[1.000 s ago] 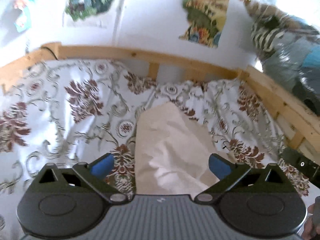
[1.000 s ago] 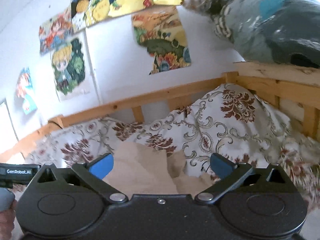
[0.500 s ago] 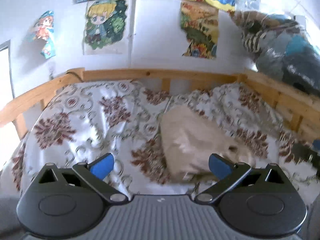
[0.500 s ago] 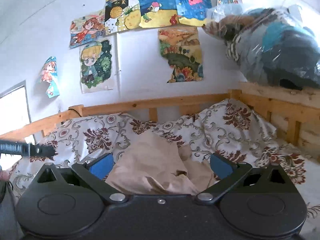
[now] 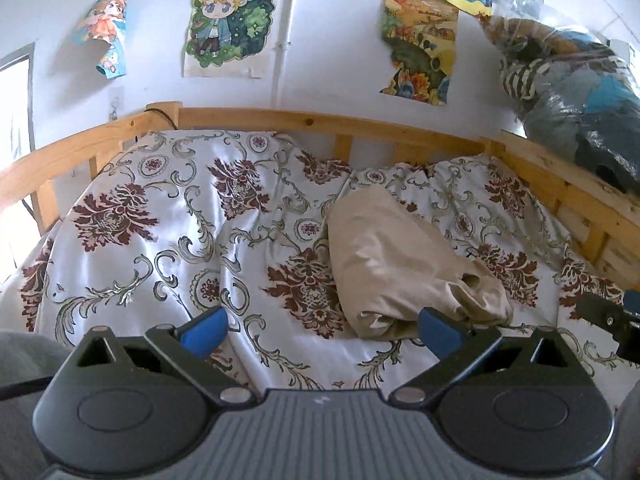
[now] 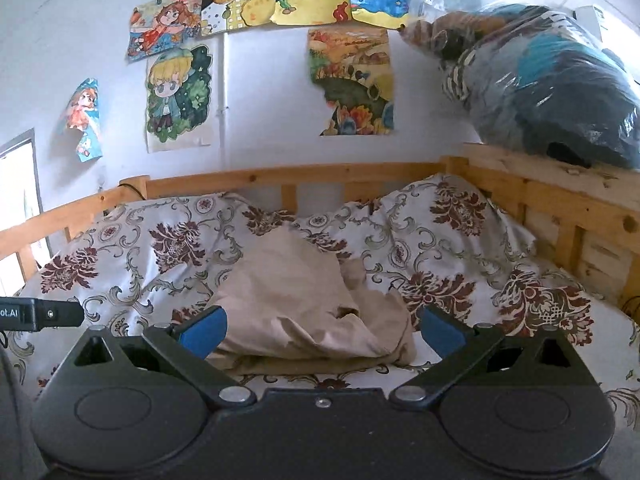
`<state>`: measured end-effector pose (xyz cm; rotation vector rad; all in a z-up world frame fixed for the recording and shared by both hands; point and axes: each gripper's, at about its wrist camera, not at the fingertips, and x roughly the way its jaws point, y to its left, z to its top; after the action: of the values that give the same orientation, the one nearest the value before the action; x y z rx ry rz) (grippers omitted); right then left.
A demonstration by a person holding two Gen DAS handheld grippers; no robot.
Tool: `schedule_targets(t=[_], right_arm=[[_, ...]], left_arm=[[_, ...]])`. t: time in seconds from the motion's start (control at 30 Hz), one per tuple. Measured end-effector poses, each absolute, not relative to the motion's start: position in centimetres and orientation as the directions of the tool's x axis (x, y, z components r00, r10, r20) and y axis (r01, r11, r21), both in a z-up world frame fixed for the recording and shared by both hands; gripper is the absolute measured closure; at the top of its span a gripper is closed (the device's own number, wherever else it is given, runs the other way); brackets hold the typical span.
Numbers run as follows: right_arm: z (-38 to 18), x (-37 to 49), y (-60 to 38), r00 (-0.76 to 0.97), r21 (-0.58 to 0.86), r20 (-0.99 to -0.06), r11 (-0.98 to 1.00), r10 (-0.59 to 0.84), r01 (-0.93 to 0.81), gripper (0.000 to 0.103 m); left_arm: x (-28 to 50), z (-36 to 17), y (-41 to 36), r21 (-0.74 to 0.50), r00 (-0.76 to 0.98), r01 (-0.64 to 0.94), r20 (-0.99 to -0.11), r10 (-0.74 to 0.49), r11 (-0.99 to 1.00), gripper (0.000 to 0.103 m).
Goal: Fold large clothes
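Note:
A beige garment (image 5: 400, 268) lies folded in a compact bundle on the floral bedspread (image 5: 168, 240), right of the middle in the left wrist view. In the right wrist view the garment (image 6: 296, 304) lies straight ahead on the bedspread (image 6: 460, 264). My left gripper (image 5: 322, 330) is open and empty, held back from the bundle and left of it. My right gripper (image 6: 320, 330) is open and empty, just short of the bundle's near edge. Each gripper shows at the other view's edge: the right gripper (image 5: 608, 316) and the left gripper (image 6: 36, 314).
A wooden bed rail (image 5: 320, 124) runs around the back and right side (image 6: 560, 216). A plastic-wrapped bundle of bedding (image 6: 536, 80) sits on the right rail. Posters (image 5: 230, 20) hang on the white wall behind.
Both grippers have drawn back and up from the beige garment, which now lies farther off as a folded bundle. More of the bedspread and wall shows.

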<state>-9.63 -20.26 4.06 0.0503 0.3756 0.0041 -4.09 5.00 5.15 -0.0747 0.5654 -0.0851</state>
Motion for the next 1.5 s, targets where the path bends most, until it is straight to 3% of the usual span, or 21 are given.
schedule_targets(t=[1.5], right_arm=[[3.6, -9.2, -20.0, 0.921, 0.082, -0.389, 0.996, 0.015, 0.019, 0.001]], left_arm=[[-3.7, 4.5, 3.8, -0.001, 0.801, 0.119, -0.591, -0.097, 0.993, 0.001]])
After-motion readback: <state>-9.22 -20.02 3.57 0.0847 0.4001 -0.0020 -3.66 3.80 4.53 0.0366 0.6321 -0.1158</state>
